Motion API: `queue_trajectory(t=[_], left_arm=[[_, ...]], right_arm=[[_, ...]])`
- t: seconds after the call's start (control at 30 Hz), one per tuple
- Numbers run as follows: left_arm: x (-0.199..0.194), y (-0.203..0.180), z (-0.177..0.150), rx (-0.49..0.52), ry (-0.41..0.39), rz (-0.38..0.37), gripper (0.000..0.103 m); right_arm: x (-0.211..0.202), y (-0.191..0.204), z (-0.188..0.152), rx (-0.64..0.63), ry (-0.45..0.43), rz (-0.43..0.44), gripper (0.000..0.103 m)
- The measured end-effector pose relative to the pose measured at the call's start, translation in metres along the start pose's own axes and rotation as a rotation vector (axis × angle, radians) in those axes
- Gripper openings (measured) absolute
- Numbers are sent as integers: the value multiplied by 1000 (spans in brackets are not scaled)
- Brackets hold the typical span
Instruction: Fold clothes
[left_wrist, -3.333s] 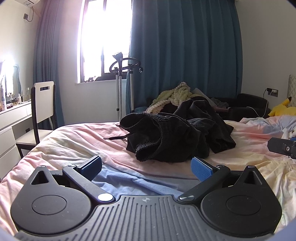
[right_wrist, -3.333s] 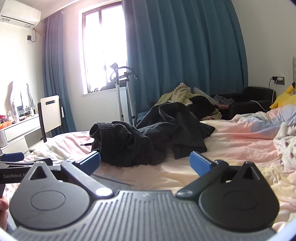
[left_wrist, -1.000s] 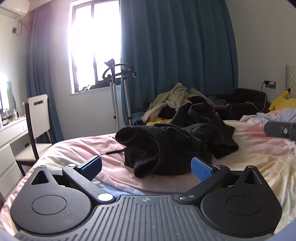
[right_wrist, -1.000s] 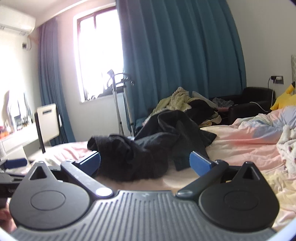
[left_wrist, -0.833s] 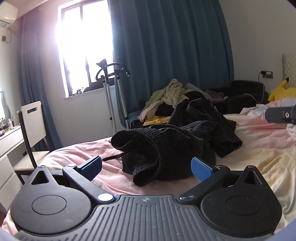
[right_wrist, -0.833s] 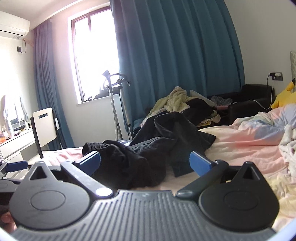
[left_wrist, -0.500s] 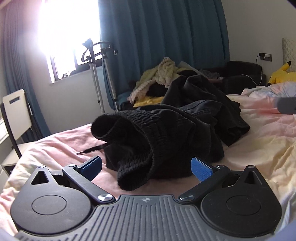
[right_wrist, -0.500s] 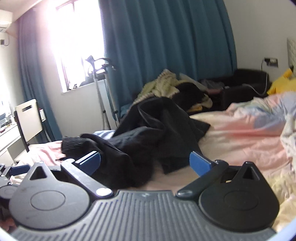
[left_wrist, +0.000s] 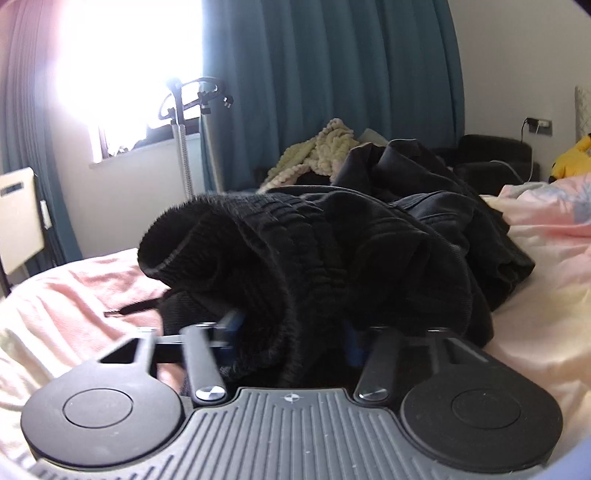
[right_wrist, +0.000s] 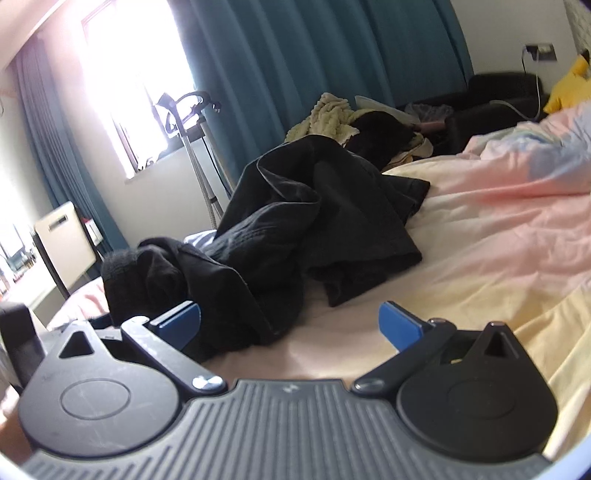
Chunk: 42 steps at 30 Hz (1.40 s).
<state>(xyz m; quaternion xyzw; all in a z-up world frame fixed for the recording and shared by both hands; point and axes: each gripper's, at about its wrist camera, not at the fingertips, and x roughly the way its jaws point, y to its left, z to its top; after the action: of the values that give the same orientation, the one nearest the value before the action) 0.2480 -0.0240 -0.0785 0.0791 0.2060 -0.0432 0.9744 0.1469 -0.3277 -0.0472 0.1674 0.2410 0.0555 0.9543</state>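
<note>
Teal curtains (left_wrist: 332, 92) and a bright window (left_wrist: 122, 66) back a bed (right_wrist: 498, 240) with a pink and pale yellow sheet, on which a heap of black clothes (right_wrist: 295, 229) lies at about 12 o'clock from both cameras.

Only the left wrist view shows the ribbed black knit (left_wrist: 280, 266) close up. Its cuffed end fills the middle of the frame and droops between the fingers of the left gripper (left_wrist: 291, 332). Those fingers are drawn in against the knit, pinching a fold of it; their blue pads are mostly buried in the fabric and motion-blurred. A black drawstring (left_wrist: 129, 308) trails from the heap toward 9 o'clock on the sheet.

Only the right wrist view shows the heap's whole outline. Its long axis runs from the knit end at 9 o'clock up to a smoother black garment at 1 o'clock. The right gripper (right_wrist: 290, 323) hovers just above the sheet with its blue pads (right_wrist: 400, 325) spread wide and nothing between them. Its left pad sits just beside the near edge of the heap; whether it touches I cannot tell.

Behind the bed at 12 o'clock a black chair (right_wrist: 491, 92) holds a cream knitted throw (right_wrist: 328, 114).
</note>
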Motion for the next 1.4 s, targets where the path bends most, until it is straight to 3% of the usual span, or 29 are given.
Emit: queue_trajectory(t=[0.1, 0.2, 0.5, 0.8, 0.97, 1.03, 1.17, 1.27, 1.37, 1.4], left_arm=[[-8, -2, 3, 14, -29, 13, 28], [-28, 10, 13, -54, -52, 32, 26], [-103, 97, 39, -272, -97, 50, 22], [-163, 183, 50, -311, -111, 135, 20], [-197, 230, 56, -299, -139, 232, 18], [-197, 245, 50, -294, -116, 261, 18], [-165, 259, 10, -318, 6, 252, 19], [-155, 265, -18, -382, 51, 225, 23], [-164, 270, -30, -421, 49, 201, 33], [-169, 270, -30, -419, 51, 194, 42]], right_arm=[[-1, -2, -1, -3, -8, -13, 103], [-2, -3, -3, -6, -16, -26, 103], [-5, -8, -7, -14, -40, -65, 103], [-11, -9, -8, -36, -58, -89, 103], [-10, -4, -8, -52, -60, -75, 103], [-8, 0, -9, -62, -55, -64, 103], [-1, 7, -11, -80, -38, -43, 103], [4, 11, -12, -91, -26, -30, 103], [5, 12, -13, -94, -21, -22, 103], [4, 12, -13, -91, -20, -20, 103]])
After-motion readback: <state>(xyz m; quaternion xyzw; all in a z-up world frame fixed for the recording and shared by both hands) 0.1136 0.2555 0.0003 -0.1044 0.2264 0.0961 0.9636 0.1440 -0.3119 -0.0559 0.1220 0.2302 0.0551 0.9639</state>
